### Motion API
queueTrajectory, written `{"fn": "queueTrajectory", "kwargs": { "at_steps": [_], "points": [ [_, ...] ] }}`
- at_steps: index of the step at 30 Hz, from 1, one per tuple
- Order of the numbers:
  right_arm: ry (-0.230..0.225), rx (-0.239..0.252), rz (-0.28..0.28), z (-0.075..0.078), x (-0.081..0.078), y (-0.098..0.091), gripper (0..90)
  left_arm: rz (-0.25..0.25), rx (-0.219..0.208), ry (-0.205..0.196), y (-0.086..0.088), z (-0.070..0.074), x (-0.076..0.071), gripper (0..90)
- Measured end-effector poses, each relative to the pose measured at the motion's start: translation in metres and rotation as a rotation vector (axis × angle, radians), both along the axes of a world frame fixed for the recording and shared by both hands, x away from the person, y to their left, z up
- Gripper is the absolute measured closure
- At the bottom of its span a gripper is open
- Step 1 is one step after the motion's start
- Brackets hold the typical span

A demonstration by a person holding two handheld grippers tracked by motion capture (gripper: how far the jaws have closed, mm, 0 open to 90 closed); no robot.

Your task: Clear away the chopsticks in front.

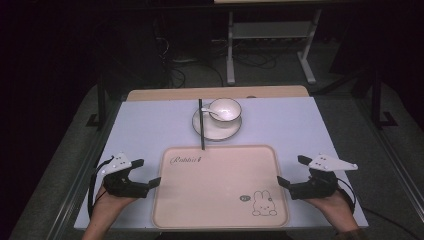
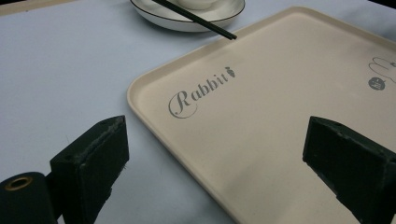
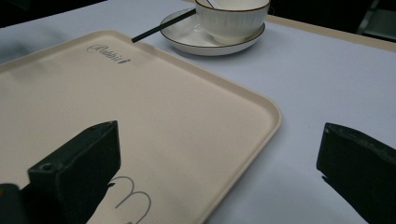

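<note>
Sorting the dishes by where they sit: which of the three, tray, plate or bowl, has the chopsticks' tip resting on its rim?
The tray: the chopsticks lie across the plate beside the bowl, and their near tip rests on the tray's far rim.

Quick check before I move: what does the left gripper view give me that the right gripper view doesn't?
Left gripper view: the "Rabbit" lettering large and readable, with the tray's near-left corner between its open fingers, and a small round dark mark.

Right gripper view: the ribbed white bowl standing on the plate, and the tray's right edge with part of the rabbit drawing between its open fingers.

Both: the beige tray, the dark-rimmed plate, and the black chopsticks whose tips reach over the tray's far rim.
</note>
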State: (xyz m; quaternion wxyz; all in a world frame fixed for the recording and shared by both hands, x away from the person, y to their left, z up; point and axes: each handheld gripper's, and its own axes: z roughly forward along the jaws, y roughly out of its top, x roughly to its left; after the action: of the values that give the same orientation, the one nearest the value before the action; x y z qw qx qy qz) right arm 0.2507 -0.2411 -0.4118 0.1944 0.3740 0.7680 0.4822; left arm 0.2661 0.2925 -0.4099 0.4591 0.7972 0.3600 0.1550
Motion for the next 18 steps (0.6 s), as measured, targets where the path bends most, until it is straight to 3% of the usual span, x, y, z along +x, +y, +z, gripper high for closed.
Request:
{"fn": "queueTrajectory", "kwargs": {
  "at_steps": [18],
  "points": [
    [-0.015, 0.007, -0.003, 0.002, -0.001, -0.001, 0.0, -0.019, 0.028, 0.022, -0.018, 0.004, 0.014, 6.2]
  ]
}}
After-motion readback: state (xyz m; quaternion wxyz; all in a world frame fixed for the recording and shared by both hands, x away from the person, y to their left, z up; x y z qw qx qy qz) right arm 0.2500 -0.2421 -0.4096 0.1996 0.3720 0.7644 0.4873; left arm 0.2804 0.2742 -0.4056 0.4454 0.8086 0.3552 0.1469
